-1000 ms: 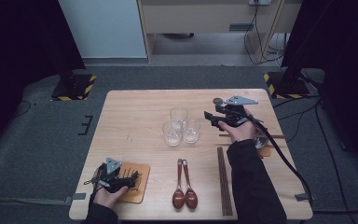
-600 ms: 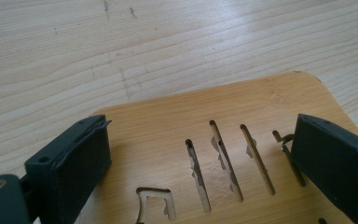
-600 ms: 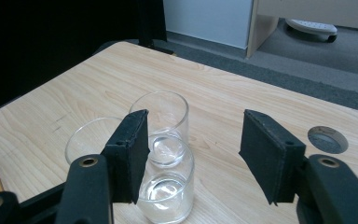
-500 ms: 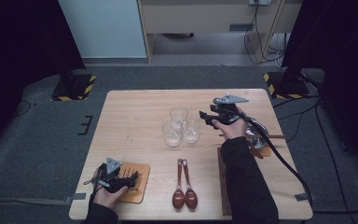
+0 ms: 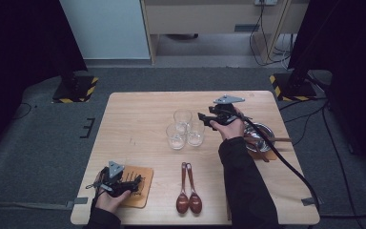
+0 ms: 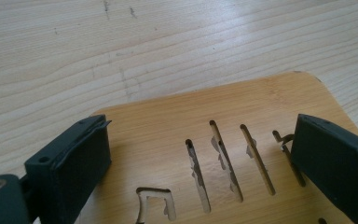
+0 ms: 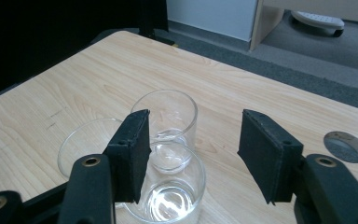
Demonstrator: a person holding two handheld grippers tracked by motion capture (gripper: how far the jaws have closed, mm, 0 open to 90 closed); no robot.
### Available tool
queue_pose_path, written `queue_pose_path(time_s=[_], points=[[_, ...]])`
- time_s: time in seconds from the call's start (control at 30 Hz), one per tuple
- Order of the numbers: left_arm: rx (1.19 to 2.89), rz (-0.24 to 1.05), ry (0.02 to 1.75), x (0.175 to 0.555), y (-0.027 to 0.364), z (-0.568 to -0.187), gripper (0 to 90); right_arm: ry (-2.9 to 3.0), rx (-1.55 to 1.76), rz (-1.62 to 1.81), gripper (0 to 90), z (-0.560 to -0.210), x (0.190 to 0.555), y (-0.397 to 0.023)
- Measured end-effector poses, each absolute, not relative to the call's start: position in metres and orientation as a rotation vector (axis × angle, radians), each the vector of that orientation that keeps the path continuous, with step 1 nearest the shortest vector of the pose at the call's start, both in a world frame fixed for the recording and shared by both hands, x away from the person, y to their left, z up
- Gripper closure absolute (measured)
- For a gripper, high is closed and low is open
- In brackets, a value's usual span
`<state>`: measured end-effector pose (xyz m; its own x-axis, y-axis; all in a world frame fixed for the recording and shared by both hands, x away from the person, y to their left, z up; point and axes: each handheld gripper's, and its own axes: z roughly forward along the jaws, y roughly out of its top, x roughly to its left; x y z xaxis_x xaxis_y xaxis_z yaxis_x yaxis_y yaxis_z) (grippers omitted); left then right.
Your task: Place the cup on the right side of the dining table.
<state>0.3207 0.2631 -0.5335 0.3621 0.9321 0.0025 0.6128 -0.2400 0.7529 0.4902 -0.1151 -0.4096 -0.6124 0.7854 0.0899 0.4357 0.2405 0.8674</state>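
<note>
Glasses, three of them [image 5: 185,130], stand upright and clustered, rims touching or nearly so, just ahead of the right gripper [image 7: 193,156], whose fingers [image 7: 133,151] stand wide with nothing pressed between them; they have just been narrowing a little. In the right gripper view the nearest glass [image 7: 170,189] sits low between the two fingers, slightly toward the left one, a second [image 7: 168,116] stands straight beyond it, and the third [image 7: 86,144] lies off past the left finger (partly hidden behind it). The glasses stand upright and the fingers come at them level from the side, so I judge the coming move turns on sliding forward around the nearest glass without knocking its neighbours. The right hand [image 5: 228,125] is far nearer the cluster; the left gripper [image 5: 116,179] hangs well apart over one slotted wooden coaster [image 6: 223,154], fingers spread wide above it and gripping nothing. Also on the worktop [image 5: 138,119]: two dark spoons [image 5: 188,191] side by side, and one metal bowl [image 5: 262,136] behind the right wrist.
</note>
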Motion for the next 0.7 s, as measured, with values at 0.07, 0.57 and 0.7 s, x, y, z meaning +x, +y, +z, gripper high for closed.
queue_pose_path(time_s=[0.07,0.57,0.7], points=[[1.956,0.61,1.337,0.321,0.263,-0.533,3.7,2.166,1.125,1.314,44.0,-0.413,0.492,-0.113],[1.956,0.61,1.337,0.321,0.263,-0.534,3.7,2.234,1.141,1.238,46.7,-0.436,0.499,-0.103],[1.956,0.61,1.337,0.321,0.263,-0.534,3.7,2.246,1.149,1.22,47.4,-0.44,0.5,-0.101]])
